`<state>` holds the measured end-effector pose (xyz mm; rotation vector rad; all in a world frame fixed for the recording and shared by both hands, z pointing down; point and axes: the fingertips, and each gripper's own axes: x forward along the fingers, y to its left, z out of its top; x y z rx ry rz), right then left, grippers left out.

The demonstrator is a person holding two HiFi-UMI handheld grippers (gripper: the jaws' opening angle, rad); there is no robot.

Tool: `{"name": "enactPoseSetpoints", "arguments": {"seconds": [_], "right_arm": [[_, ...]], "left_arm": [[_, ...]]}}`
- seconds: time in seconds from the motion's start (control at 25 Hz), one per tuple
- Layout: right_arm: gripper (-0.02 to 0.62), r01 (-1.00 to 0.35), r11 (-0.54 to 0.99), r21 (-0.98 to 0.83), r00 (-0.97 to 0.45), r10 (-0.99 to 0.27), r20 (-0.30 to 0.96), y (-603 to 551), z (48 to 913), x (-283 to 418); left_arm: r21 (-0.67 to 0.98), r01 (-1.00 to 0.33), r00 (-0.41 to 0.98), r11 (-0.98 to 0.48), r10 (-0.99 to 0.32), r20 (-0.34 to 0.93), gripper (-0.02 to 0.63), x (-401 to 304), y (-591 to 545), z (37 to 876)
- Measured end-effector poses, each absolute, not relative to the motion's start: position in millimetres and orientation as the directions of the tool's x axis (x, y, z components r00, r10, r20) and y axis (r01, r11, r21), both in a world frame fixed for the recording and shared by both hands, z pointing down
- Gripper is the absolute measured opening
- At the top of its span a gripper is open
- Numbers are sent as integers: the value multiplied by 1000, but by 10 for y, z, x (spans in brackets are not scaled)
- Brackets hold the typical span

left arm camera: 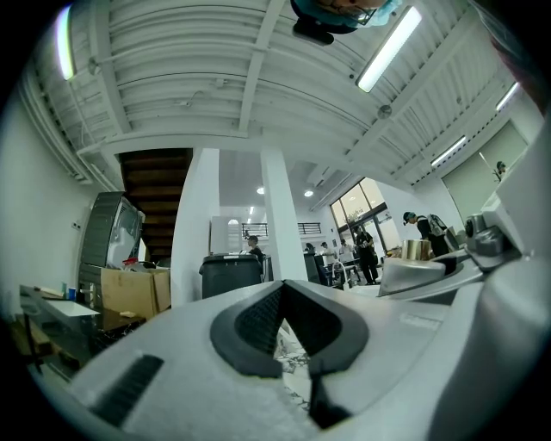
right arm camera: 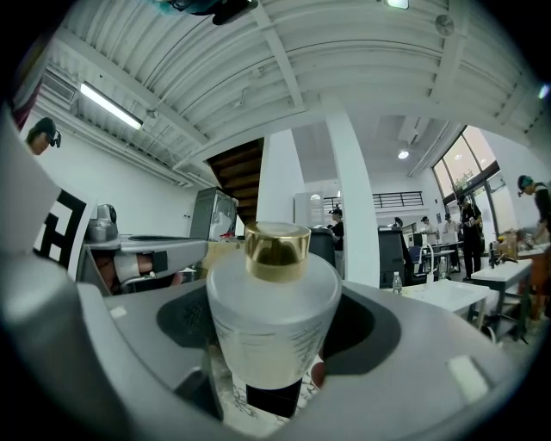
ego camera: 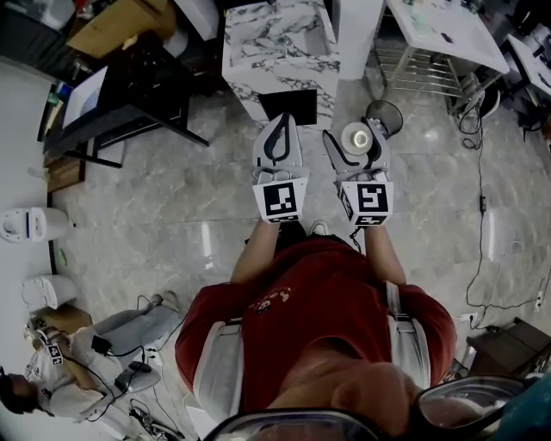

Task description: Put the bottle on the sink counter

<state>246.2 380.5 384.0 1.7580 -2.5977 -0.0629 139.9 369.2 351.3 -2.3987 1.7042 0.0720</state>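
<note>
A frosted bottle (right arm camera: 274,314) with a gold cap stands upright between the jaws of my right gripper (right arm camera: 277,343), which is shut on its body. In the head view the bottle (ego camera: 357,137) shows from above, held in the right gripper (ego camera: 356,150) over the tiled floor. Beside it, my left gripper (ego camera: 282,122) is shut with nothing in it; its dark pads (left arm camera: 250,323) meet at the tip. The marble sink counter (ego camera: 245,65) stands just ahead of both grippers, a short way beyond their tips.
A black table (ego camera: 129,95) with a cardboard box (ego camera: 112,21) stands to the left of the counter. A white table (ego camera: 448,30) and a wire rack (ego camera: 422,69) are to its right. Cables (ego camera: 479,172) trail over the floor. A person (ego camera: 52,379) sits at the lower left.
</note>
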Motion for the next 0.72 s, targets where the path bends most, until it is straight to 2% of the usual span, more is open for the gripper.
{"name": "enactPoseSetpoints", "arguments": {"seconds": [0.4,0.72], "right_arm": [[344,-914,406,25,-406,-914,-9,3478,3956,2448],[344,-909,415,26,-416,-909,-15,3092,3950,2241]], "left_arm": [[-109,-954,297,-281,-936,-190,3,1391,3413,3550],[-135,-952,294,-275,-943,-158,2,1191,3032,3588]]}}
